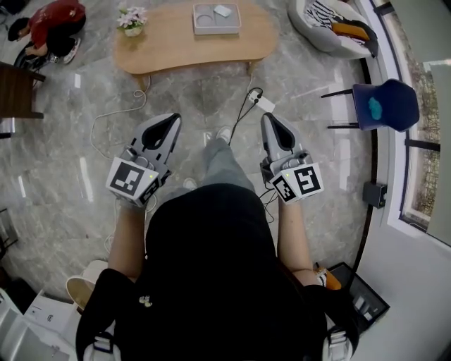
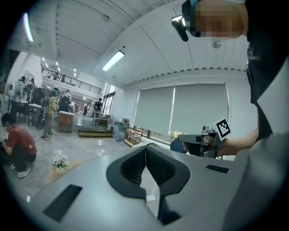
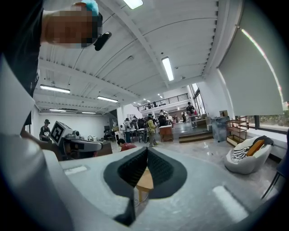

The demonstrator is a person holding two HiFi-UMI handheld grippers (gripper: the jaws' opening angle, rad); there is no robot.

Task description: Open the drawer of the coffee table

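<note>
I stand with both forearms stretched out in front of me, roughly parallel, one at each side of my body. My left tool (image 1: 171, 120) and my right tool (image 1: 270, 117) both point ahead, close to level with the tips dipped slightly. Each carries its marker cube (image 1: 134, 180) at the rear, facing up.

In its own view the left tool (image 2: 146, 148) has its dark pads pressed together with nothing between them. The right tool (image 3: 147, 150) is closed the same way and is empty as well. Each tool shows at the edge of the other's view, held at about the same height.

The low wooden surface (image 1: 176, 44) is ahead of me, well apart from both tool tips, with bare marble floor (image 1: 197, 95) between us. A small pot of flowers (image 1: 132, 19) stands at its left end and a grey tray (image 1: 204, 27) lies near the middle. I cannot make out its drawer in any view. A white power adapter (image 1: 265, 103) lies on the floor just beyond my right tool.
</note>
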